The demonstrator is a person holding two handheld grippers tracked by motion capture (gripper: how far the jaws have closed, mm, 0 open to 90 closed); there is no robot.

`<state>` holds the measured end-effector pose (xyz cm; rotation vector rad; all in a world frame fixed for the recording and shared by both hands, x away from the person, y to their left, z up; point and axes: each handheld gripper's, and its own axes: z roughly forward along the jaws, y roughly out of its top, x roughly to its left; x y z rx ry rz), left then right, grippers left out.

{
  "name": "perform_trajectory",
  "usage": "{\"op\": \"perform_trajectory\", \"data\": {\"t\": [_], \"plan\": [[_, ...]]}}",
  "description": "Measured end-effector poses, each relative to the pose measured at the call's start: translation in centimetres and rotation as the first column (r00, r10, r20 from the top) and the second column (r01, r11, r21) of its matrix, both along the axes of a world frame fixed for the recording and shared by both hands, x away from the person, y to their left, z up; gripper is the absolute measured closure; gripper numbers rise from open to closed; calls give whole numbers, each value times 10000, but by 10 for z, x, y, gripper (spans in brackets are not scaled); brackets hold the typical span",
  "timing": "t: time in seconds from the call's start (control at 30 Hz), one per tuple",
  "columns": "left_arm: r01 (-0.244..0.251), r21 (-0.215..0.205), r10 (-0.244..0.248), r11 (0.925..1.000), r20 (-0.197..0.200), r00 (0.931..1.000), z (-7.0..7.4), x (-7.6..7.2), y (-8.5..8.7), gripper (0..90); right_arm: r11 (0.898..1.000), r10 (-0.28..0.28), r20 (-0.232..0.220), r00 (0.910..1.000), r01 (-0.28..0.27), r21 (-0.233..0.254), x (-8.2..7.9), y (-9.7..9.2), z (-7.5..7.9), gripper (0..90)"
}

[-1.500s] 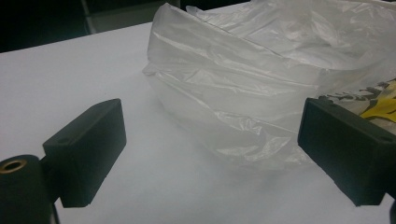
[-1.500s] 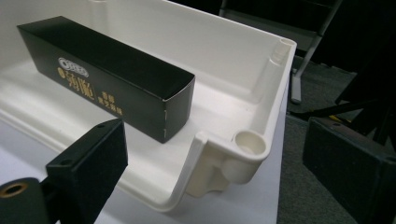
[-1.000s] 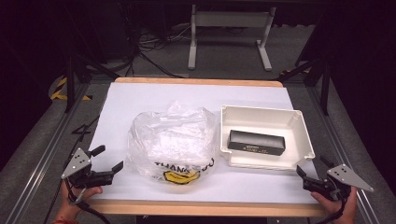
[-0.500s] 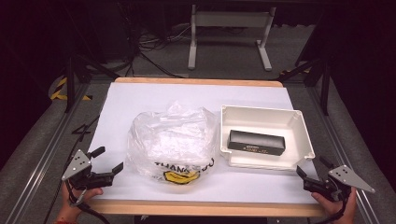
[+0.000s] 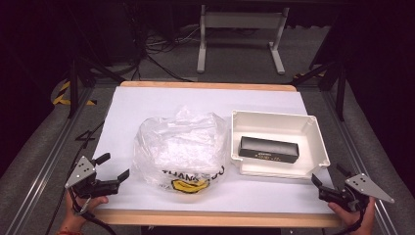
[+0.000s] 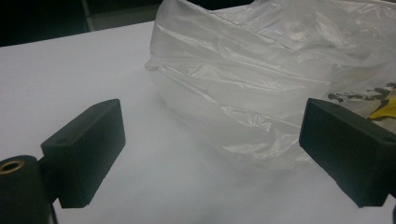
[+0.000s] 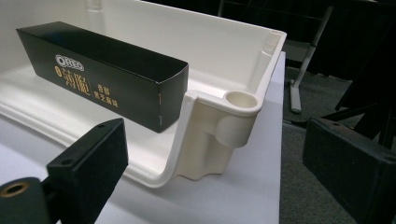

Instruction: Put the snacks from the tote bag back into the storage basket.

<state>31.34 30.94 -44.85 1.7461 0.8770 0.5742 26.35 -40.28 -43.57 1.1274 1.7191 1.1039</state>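
A crumpled clear plastic bag (image 5: 180, 149) with yellow and black print lies mid-table; it also shows close up in the left gripper view as the bag (image 6: 261, 84). To its right a white tray (image 5: 313, 128) holds a long black box (image 5: 268, 149), seen near in the right gripper view as the box (image 7: 100, 70) inside the tray (image 7: 210, 121). My left gripper (image 5: 113, 169) hovers open at the front left, just left of the bag. My right gripper (image 5: 328, 177) is open at the front right, by the tray's near corner.
The white table sheet (image 5: 147, 105) ends at a wooden front edge (image 5: 210, 219). Beyond the table lie a dark floor, cables and a metal stand (image 5: 240, 29). Bare sheet lies behind the bag and tray.
The left gripper has shifted slightly, its jaws a little nearer the bag. The right gripper, bag, tray and box are unchanged.
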Motion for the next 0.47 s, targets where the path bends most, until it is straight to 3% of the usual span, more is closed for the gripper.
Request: {"op": "perform_trajectory", "data": {"t": [0.47], "plan": [[17,216,-17,9998,-24,10000,-2,1,-2,81,10000,55,79,10000,-55,-1,-1,1,2,65]]}}
